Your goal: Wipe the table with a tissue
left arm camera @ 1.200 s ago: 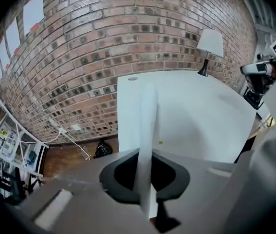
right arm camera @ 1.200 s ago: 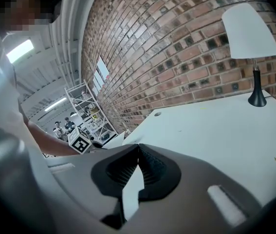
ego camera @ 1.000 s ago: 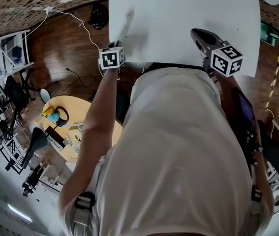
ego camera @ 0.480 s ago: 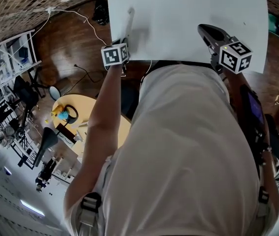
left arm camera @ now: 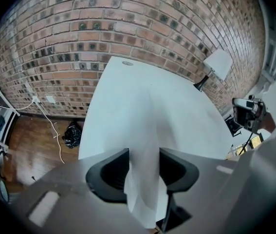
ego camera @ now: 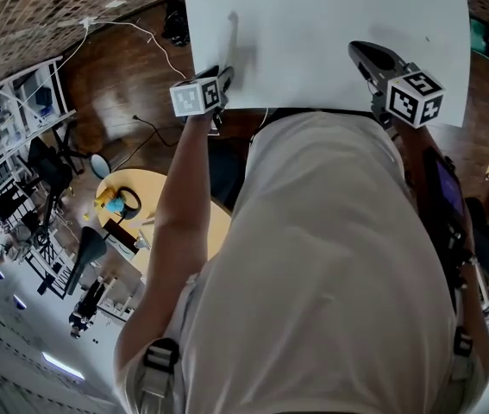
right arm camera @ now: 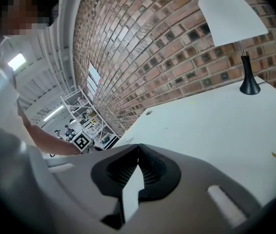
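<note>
- Left gripper view: we find the left gripper [left arm camera: 144, 152] jaws just opening, the tissue [left arm camera: 145, 194] loose between them, trailing onto the table [left arm camera: 186, 106] at its near left corner.
- Right gripper [right arm camera: 138, 148] closed, empty.
- We judge the wiping finished or unstarted.

Tabletop [ego camera: 330, 33] apparently open, lamp [right arm camera: 232, 16] at far corner
</note>
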Action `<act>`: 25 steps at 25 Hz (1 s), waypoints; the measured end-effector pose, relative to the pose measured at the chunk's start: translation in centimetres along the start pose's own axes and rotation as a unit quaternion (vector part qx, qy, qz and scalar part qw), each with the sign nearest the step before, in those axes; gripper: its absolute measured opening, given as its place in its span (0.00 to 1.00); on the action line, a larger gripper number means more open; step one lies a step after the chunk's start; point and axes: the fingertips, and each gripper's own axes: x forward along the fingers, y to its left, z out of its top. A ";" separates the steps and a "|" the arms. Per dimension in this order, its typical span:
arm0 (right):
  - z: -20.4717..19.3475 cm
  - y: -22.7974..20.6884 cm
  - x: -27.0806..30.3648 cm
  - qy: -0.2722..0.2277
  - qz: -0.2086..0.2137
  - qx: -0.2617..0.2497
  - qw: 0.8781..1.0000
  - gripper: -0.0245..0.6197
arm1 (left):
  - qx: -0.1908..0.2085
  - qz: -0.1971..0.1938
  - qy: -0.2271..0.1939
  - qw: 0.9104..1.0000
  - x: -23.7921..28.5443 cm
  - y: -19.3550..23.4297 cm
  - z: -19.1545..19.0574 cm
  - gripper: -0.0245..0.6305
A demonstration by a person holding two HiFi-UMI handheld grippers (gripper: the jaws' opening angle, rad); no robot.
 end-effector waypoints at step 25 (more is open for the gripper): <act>0.1 -1.2 -0.1 0.004 -0.003 0.009 1.000 0.05 | -0.135 -0.008 -0.030 0.990 0.6 1.1 -0.7 0.05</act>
